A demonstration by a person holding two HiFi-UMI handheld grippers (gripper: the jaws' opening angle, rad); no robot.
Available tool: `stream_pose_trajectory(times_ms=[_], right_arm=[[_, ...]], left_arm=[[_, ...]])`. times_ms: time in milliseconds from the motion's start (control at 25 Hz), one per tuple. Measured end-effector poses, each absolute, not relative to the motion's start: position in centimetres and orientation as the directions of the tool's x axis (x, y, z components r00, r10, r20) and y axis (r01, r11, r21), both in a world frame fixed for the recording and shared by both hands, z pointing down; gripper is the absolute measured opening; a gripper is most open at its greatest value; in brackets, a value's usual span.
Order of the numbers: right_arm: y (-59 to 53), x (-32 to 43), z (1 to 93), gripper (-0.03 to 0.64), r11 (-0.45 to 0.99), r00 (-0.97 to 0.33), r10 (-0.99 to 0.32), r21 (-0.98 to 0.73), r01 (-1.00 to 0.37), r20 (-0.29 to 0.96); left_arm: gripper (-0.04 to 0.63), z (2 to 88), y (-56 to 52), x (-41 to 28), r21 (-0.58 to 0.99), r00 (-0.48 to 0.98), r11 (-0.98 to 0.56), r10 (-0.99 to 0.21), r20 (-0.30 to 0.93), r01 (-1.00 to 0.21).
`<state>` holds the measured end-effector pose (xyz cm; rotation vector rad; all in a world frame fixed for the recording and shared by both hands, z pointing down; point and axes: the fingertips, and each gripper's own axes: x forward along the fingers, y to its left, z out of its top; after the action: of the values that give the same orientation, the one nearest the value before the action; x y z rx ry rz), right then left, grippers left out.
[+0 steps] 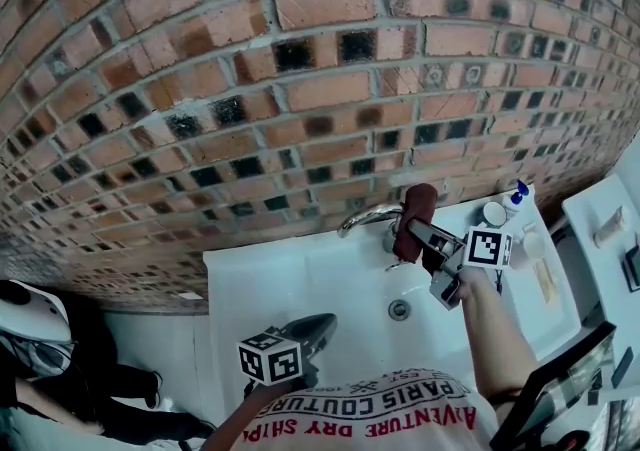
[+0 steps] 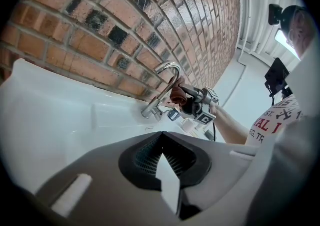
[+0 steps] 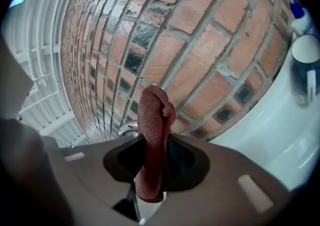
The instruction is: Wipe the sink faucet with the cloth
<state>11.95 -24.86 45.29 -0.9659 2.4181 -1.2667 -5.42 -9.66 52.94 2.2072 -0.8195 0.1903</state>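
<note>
A curved chrome faucet (image 1: 365, 219) rises at the back of the white sink (image 1: 260, 289) against a brick wall. My right gripper (image 1: 415, 234) is shut on a dark red cloth (image 1: 413, 219), which hangs against the faucet's base end on the right side. In the right gripper view the cloth (image 3: 152, 145) stands pinched between the jaws, and only a bit of the faucet (image 3: 127, 130) shows behind it. The left gripper (image 1: 320, 324) hovers over the basin's front, shut and empty, well short of the faucet (image 2: 162, 82). From the left gripper view the cloth (image 2: 177, 94) sits just under the spout's arch.
The drain (image 1: 399, 310) lies in the basin below the right gripper. A white cup (image 1: 494, 212) and a blue-topped spray bottle (image 1: 518, 196) stand on the sink's back right corner. A white counter (image 1: 600, 229) lies further right. The brick wall is close behind the faucet.
</note>
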Motion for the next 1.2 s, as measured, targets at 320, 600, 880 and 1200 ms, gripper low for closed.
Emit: stream_pose_trajectory(times_ms=[320,600,880,1200], right_arm=[[-25.3,12.5,50.9,0.095,0.252,-0.715,-0.669,-0.843,-0.476,0.203],[-25.7,12.0,53.6,0.097,0.213,-0.708,-0.662,-0.843,-0.493,0.247],[-24.4,12.2,52.0,0.095,0.25,-0.712,-0.662,-0.827,-0.504,0.234],[-20.2,9.9,47.4,0.095,0.387,-0.782,-0.617,-0.832,-0.397,0.086]], left_arm=[[0.005,53.2,-9.8,-5.5,0.613,0.781,-0.499,-0.499,0.375,-0.613],[0.005,53.2,-9.9,-6.2,0.609,0.771,-0.49,-0.512,0.378,-0.624],[0.005,52.6,-10.0,-6.1,0.602,0.771,-0.499,-0.517,0.371,-0.624],[0.005,52.5,-9.4,-5.6,0.603,0.78,-0.509,-0.508,0.366,-0.614]])
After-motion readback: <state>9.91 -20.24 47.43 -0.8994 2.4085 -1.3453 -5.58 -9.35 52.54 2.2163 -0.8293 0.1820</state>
